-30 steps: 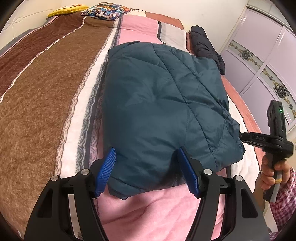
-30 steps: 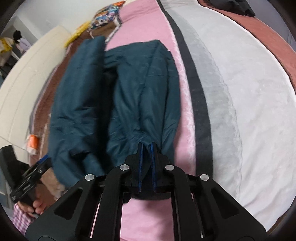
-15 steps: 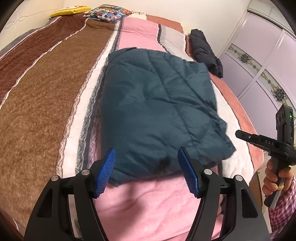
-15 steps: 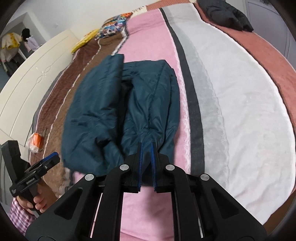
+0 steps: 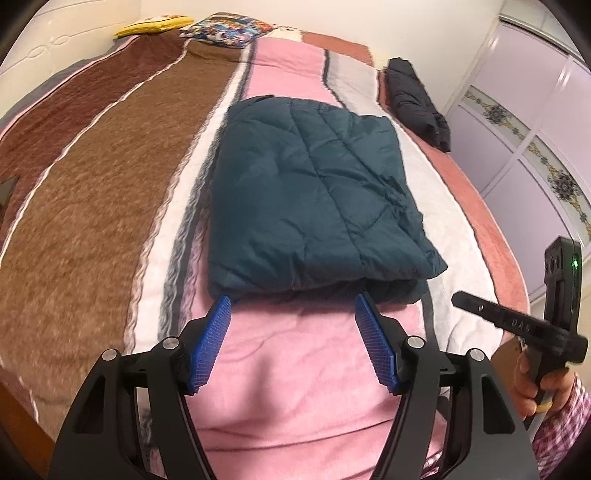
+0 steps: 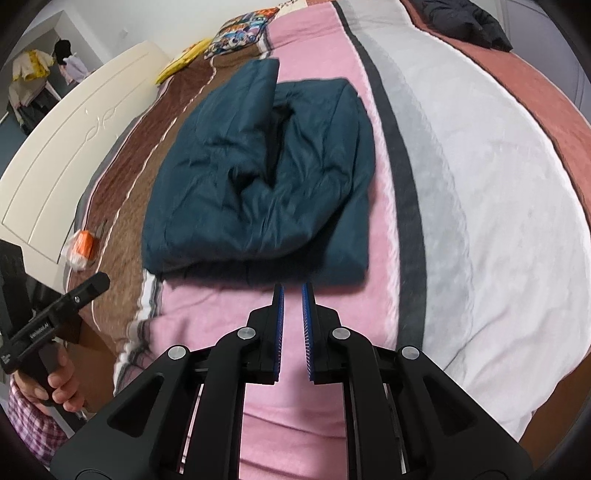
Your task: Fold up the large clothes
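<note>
Both grippers hang clear of the jacket (image 5: 314, 195), holding nothing: my left gripper (image 5: 293, 339) has its jaws spread wide just short of the near hem, and my right gripper (image 6: 291, 325) has its jaws nearly together with a narrow gap showing, also just short of the hem. I judge the jacket folded, or close to it: it lies as a thick teal bundle on the pink stripe of the bed (image 6: 498, 184), its far end toward the pillows (image 6: 236, 33). What worries me is the loft. From the right view the top layers puff up and part along a dark seam running down the middle, and the slippery quilted shell looks ready to spring open or slide off itself now that nothing pins it. The near right corner (image 5: 428, 258) already juts past the layers under it, so the stack is not square; if I nudge it while the grippers are this near, the upper fold could slump toward the white stripe. If I regrip with the right jaws as narrow as they are, I may pinch only the top skin and drag it out of the bundle. The dark garment (image 5: 417, 103) at the far edge is well apart and poses no trouble.
</note>
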A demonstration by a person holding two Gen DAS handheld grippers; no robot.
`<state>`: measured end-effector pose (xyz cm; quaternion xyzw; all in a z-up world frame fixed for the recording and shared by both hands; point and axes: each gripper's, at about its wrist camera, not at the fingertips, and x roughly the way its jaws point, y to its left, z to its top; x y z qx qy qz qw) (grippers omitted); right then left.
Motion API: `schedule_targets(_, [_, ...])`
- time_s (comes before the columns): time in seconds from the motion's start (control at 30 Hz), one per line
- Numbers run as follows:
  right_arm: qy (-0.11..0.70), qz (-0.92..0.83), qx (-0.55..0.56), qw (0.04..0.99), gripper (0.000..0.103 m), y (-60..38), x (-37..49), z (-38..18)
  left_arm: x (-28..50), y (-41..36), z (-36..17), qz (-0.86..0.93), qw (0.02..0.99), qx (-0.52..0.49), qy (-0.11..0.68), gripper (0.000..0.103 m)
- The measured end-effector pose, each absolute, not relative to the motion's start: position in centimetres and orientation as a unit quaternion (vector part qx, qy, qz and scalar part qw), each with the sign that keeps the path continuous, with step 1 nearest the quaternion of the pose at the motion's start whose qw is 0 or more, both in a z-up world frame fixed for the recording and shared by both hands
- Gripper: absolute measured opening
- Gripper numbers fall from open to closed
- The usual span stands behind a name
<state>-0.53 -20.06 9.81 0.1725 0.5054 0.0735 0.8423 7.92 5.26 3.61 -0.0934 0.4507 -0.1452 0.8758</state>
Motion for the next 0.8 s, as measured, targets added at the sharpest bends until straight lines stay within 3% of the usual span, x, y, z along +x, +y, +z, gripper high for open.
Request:
schedule_targets(0.23, [0.505,0.065,0.145,0.848,0.012,-17.7,-1.8,9.3,6.7,5.3,2.5,-0.1,0.871,-0.096,0.472,0.066])
schedule_targets(0.37, [0.501,0.056,0.136,0.853,0.021,-16.8,-2.6,9.2,6.1,4.9,2.1,-0.085,0.871,-0.092,0.475,0.066])
schedule_targets(0.8, [0.497,0.033,0.105,0.861,0.025,-15.4,-3.4,9.2,4.8,3.6,1.2,-0.064,0.868,-0.093,0.484,0.066])
